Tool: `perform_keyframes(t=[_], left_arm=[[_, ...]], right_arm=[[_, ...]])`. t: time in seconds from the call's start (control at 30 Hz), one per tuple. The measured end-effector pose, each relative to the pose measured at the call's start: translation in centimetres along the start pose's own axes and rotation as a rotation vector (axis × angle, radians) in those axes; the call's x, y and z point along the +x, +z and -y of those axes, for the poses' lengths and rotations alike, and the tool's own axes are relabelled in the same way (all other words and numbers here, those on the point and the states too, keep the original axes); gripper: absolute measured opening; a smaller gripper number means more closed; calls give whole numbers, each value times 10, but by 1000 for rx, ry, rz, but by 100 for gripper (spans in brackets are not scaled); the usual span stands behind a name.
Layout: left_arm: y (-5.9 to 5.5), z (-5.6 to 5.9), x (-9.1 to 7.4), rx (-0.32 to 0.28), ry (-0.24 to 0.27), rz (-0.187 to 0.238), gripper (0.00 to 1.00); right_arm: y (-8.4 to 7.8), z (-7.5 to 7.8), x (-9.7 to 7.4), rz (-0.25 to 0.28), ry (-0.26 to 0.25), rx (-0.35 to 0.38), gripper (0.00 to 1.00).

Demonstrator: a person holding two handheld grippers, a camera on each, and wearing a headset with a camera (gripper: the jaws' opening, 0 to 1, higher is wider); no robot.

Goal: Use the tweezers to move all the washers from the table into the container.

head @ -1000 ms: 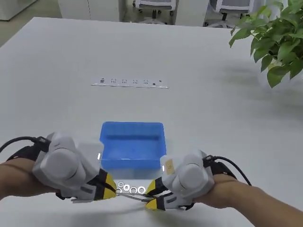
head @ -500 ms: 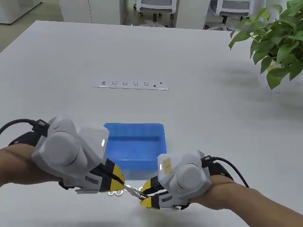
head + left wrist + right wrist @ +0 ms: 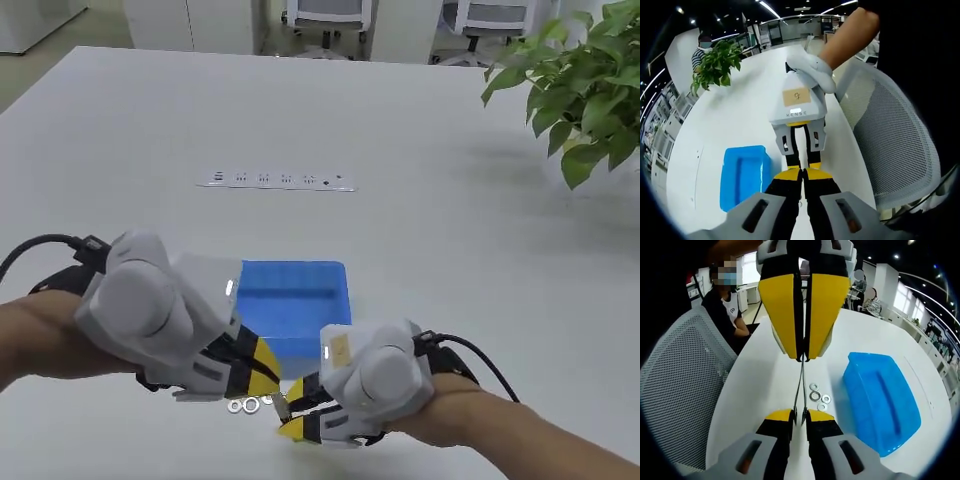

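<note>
Thin metal tweezers (image 3: pixel 800 390) run between my two grippers. My right gripper (image 3: pixel 800 416) is shut on one end, and my left gripper (image 3: pixel 801 354), facing it, is shut on the other end. In the head view the left gripper (image 3: pixel 266 372) and right gripper (image 3: pixel 292 414) meet tip to tip near the table's front edge. Several small silver washers (image 3: pixel 818 394) lie on the white table beside the tweezers, just short of the blue container (image 3: pixel 882 400). The washers (image 3: pixel 245 404) sit below the left gripper's tips. The container (image 3: pixel 296 300) stands empty behind both grippers.
A white power strip (image 3: pixel 275 181) lies further back on the table (image 3: pixel 400 200). A potted green plant (image 3: pixel 585 90) stands at the far right. A mesh office chair (image 3: pixel 680 375) is close to the table's front edge, and people sit in the background.
Both grippers have drawn together: the left moved right and up, the right shifted left. Their yellow tips now meet over the tweezers, and the left gripper hides more of the container.
</note>
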State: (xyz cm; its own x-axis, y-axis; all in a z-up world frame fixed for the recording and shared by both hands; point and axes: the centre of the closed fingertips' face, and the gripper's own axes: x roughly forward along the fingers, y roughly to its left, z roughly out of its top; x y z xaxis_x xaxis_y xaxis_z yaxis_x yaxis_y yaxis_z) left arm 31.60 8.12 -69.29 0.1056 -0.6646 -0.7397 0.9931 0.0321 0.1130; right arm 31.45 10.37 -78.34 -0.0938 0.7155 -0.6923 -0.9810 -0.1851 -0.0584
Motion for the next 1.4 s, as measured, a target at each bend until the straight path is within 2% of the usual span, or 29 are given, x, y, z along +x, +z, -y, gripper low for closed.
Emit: perform_keyframes(t=[0.27, 0.47, 0.6, 0.87, 1.4], left_arm=[[8, -2, 7, -3, -7, 51, 6], [5, 2, 14, 1, -27, 47, 6], [7, 3, 15, -11, -34, 60, 6], [7, 3, 14, -7, -29, 58, 6], [9, 6, 13, 2, -39, 54, 6]], right_arm=[[-3, 0, -3, 0, -5, 5, 12], [-3, -2, -3, 6, -8, 10, 12], [-3, -2, -4, 6, -10, 14, 13], [-5, -2, -6, -5, -9, 16, 16], [-13, 5, -28, 4, -68, 52, 27]])
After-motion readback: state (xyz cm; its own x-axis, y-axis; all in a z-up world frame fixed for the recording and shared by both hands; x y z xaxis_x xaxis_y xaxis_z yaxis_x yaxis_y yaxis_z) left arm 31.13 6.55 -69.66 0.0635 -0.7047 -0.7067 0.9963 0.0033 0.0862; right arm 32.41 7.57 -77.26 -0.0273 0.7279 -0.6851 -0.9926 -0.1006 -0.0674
